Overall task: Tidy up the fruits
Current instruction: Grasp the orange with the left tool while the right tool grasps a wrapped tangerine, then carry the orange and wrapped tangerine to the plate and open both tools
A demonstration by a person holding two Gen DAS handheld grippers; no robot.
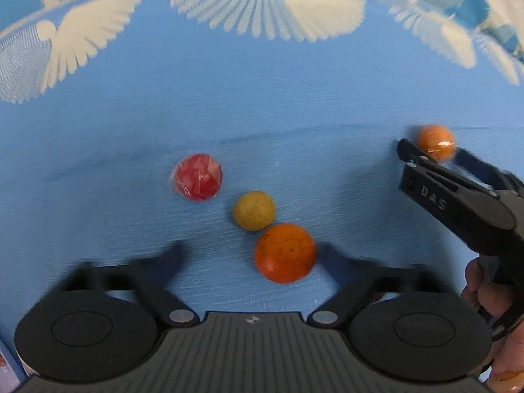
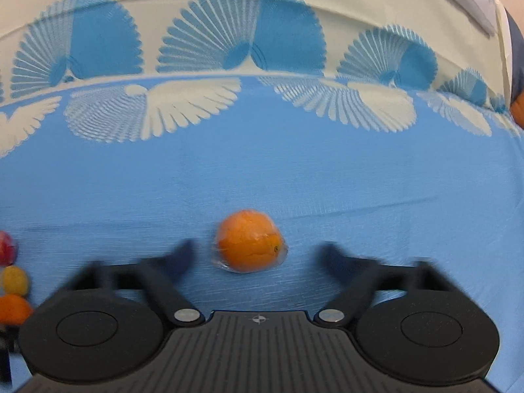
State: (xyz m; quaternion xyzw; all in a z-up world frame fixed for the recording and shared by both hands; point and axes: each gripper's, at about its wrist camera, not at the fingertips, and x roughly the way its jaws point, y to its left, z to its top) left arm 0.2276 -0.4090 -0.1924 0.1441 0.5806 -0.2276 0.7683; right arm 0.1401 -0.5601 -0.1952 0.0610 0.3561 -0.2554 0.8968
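Counting two oranges (image 1: 285,252) (image 2: 248,241), one red fruit (image 1: 198,177), one yellow fruit (image 1: 254,210).

Two low forward views, shared tablecloth (image 1: 262,114)

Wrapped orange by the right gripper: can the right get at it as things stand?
Probably yes. The right gripper has its jaws open on either side of the wrapped orange, with only bare blue cloth around it and nothing between.
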